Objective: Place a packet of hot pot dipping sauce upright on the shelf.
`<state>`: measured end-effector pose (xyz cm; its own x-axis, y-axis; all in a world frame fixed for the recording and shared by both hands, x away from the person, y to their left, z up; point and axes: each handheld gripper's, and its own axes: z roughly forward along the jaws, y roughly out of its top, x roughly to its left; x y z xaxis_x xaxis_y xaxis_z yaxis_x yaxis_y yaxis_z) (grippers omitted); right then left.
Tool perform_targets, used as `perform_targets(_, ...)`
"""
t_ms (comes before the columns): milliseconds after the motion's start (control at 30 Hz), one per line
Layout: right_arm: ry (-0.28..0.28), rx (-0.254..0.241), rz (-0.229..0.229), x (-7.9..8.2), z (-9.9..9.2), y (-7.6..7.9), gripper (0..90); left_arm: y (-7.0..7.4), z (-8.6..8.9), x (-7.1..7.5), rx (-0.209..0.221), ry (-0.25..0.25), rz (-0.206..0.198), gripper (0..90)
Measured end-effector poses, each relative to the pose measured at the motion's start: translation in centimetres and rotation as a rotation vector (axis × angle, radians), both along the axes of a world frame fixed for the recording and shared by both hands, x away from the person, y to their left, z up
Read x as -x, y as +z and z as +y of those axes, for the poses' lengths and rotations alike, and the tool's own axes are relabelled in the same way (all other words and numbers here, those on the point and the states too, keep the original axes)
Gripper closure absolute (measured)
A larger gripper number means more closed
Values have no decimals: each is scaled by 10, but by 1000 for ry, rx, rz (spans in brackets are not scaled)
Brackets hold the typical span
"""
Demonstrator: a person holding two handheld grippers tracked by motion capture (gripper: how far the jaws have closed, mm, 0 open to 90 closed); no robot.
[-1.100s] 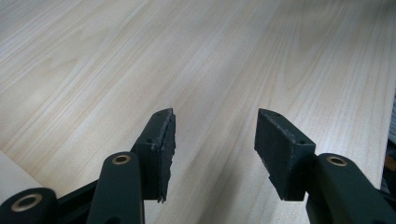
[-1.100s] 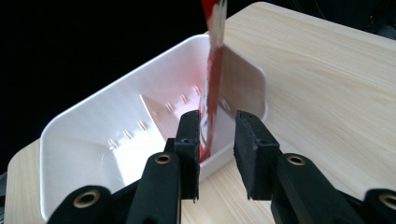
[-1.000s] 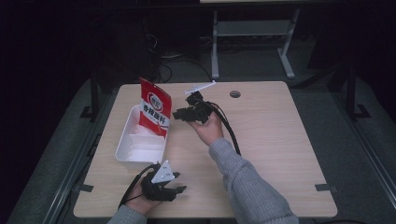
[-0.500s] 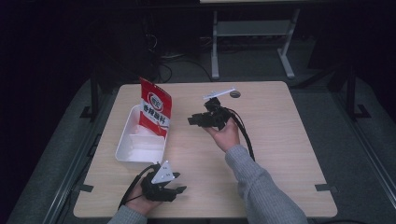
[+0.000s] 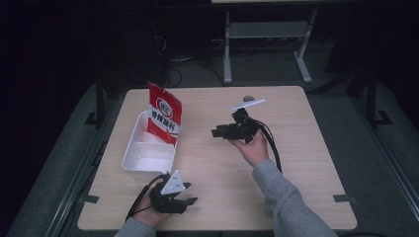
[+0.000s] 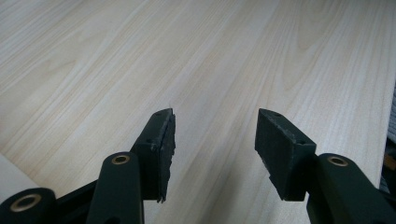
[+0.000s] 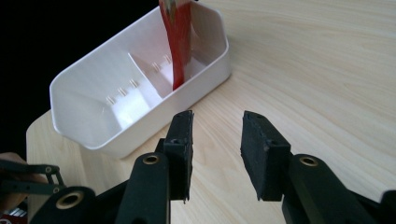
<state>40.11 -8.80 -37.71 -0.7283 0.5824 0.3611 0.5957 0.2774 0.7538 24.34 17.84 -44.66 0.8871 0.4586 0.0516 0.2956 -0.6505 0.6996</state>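
Fingers, high view: right gripper [image 5: 217,133] was held above the middle of the surface [image 5: 306,148], its fingers parted and holding nothing, aimed toward the white bin [image 5: 148,155]; left gripper [image 5: 190,200] rested low at the near edge, its fingers also spread and empty.
Packet, high view: red packet [image 5: 164,113] stood upright in the far end of the bin, leaning on its wall, long axis near vertical.
Nearer hand, high view: by my reading the right gripper faced the packet, well apart from it; the left sat just beside the bin's near end but pointed away.
Left gripper view: fingers [image 6: 161,144] released over bare wood grain.
Right gripper view: fingers [image 7: 181,140] released; bin [image 7: 93,135] lay ahead and to the left, packet [image 7: 180,42] standing in its farther compartment beyond the divider.
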Motion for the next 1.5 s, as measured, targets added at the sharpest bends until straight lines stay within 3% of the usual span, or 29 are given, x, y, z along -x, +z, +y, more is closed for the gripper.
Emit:
perform_targets(800, -4, 2, 31, 24, -43, -11, 527, 0, -1, 0, 1, -1, -2, 461)
perform_targets(1500, -32, 5, 78, 56, -88, -30, 468, -1, -2, 0, -1, -6, -2, 458)
